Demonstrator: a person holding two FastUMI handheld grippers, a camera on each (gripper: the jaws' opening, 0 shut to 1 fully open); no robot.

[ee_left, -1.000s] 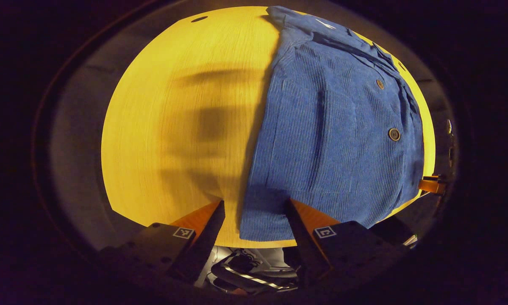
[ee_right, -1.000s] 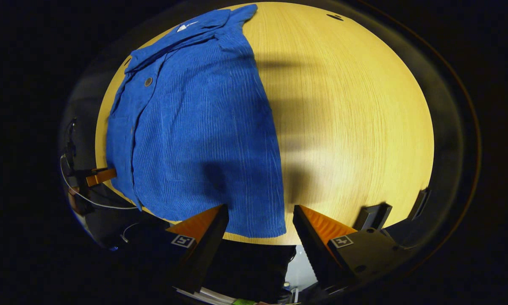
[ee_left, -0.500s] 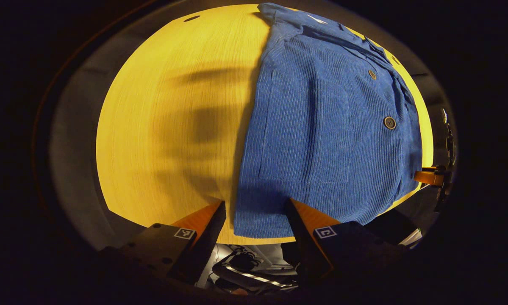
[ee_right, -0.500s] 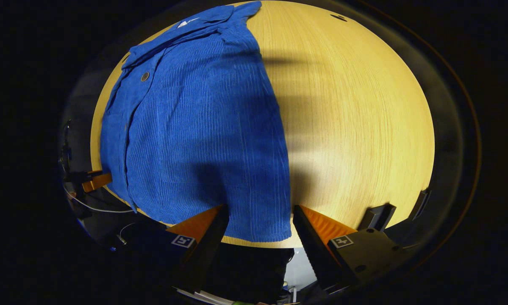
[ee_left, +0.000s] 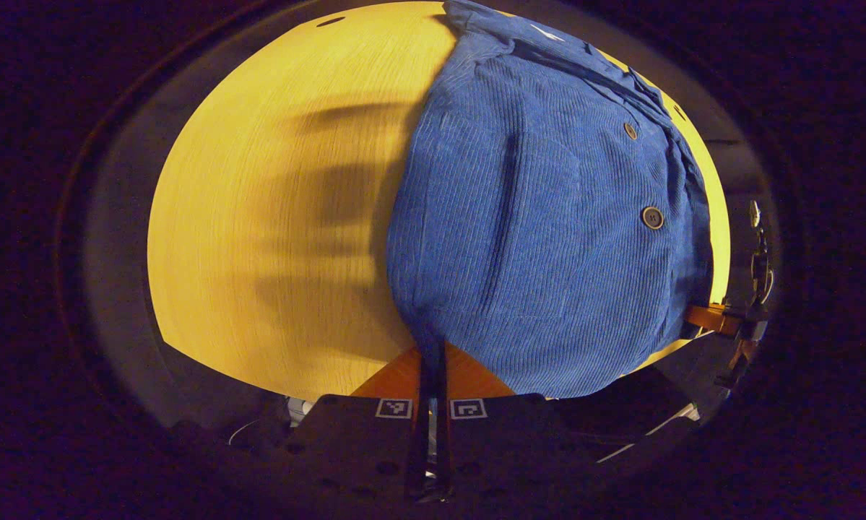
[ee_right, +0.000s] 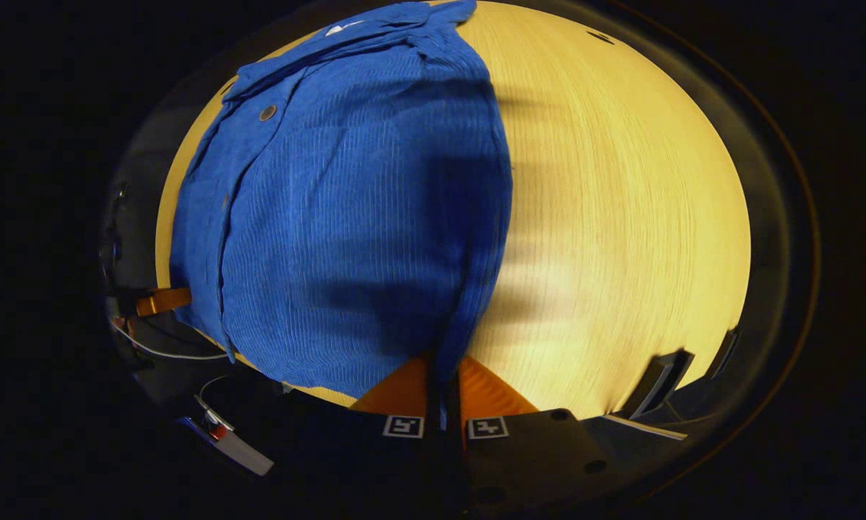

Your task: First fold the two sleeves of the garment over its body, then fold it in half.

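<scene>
A blue corduroy shirt with dark buttons lies on the yellow wooden table, collar at the far end, with both sleeves folded in so it forms a narrow strip. My left gripper is shut on the shirt's near hem corner, and the cloth bulges upward just ahead of it. In the right gripper view the same shirt rises toward me, and my right gripper is shut on the other near hem corner. The far gripper shows at the right edge of the left gripper view.
The round table has bare wood on the outer side of each gripper. A small dark hole sits near the table's far rim. Dark fixtures stand at the near right rim. Cables and gear lie below the front edge.
Both grippers went from open, straddling the hem corners, to shut on them. The near part of the shirt now lifts and bulges off the table.
</scene>
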